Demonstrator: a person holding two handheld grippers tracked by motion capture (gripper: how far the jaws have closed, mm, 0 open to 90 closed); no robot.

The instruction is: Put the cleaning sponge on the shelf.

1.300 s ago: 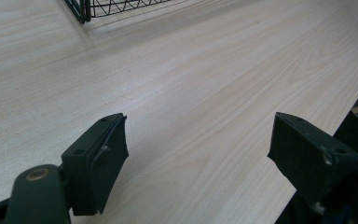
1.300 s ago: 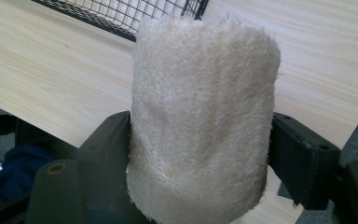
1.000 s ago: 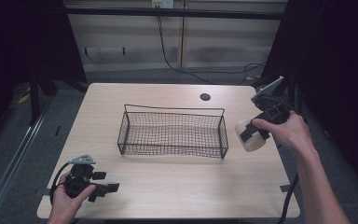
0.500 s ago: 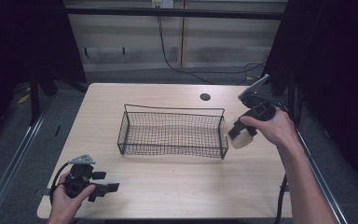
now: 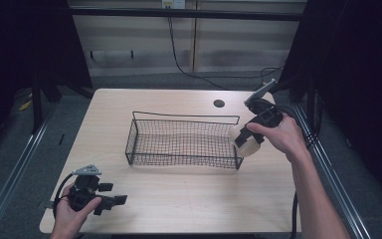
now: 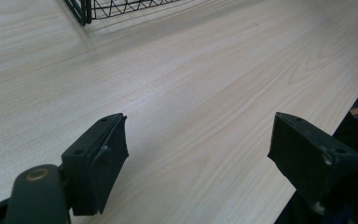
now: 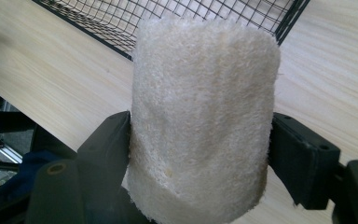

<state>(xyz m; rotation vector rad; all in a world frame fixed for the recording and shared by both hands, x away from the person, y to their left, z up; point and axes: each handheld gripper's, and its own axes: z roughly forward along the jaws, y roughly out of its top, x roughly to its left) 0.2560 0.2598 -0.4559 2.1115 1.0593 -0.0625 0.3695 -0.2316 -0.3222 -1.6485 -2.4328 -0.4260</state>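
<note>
Black jaws of my left gripper (image 5: 113, 200) idle spread near me; black wire mesh basket (image 5: 183, 142) ahead; my right gripper (image 5: 244, 138), pinching the cream fuzzy loofah cylinder (image 5: 243, 141), has closed in on its corner — drop soon.

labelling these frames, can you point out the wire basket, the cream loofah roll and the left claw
wire basket (image 5: 181, 144), high view, on its mesh floor
cream loofah roll (image 7: 203, 112), right gripper view, on the middle of its fibrous side
left claw (image 6: 198, 161), left gripper view, midway between its two open fingertips
</note>
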